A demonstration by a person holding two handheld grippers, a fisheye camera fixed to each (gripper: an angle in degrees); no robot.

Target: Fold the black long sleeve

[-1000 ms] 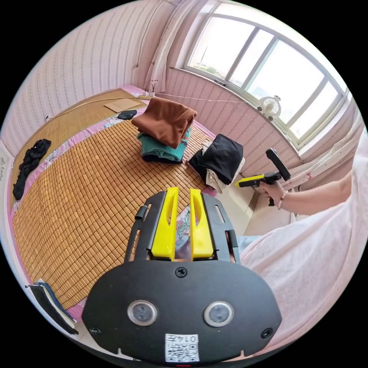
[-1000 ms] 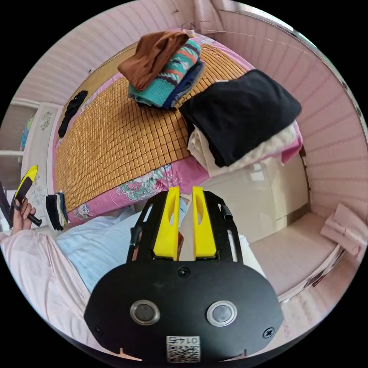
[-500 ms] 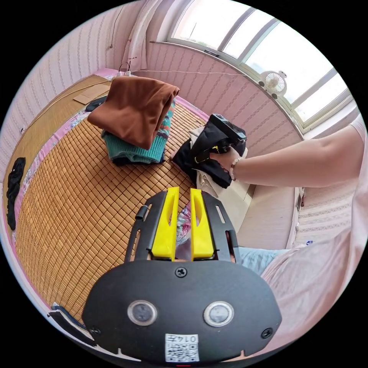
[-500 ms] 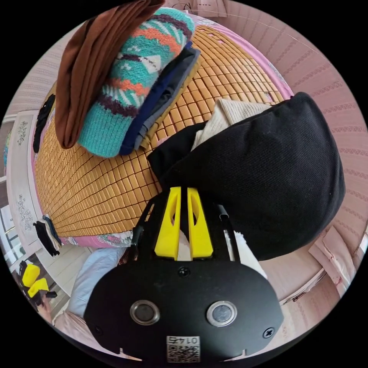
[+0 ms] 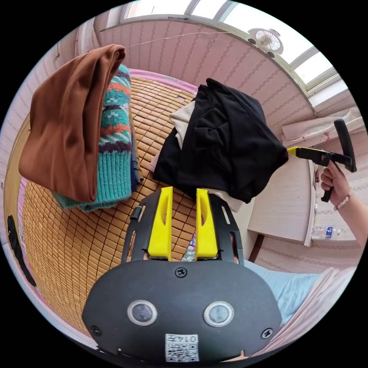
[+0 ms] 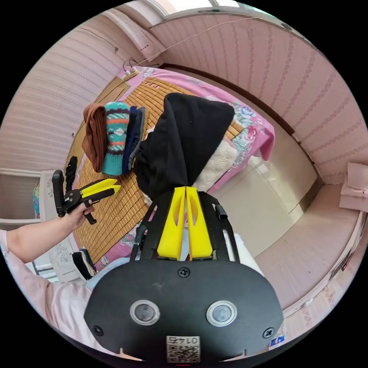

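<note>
Black long sleeve (image 6: 184, 142): pinched at one corner, stretched out from the middle of the picture.
Right gripper (image 6: 185, 188): jaws pressed together on that corner.
Left gripper (image 5: 183, 189): jaws apart, holding nothing.
Cream top (image 6: 216, 163): under the black one.
Folded pile (image 5: 88, 126): upper left on the bed mat (image 5: 76, 245).

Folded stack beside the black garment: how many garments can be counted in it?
4 visible: brown garment on the outside, teal patterned sweater next, then a navy garment and a grey garment nearest the black long sleeve. Others may be hidden.
</note>
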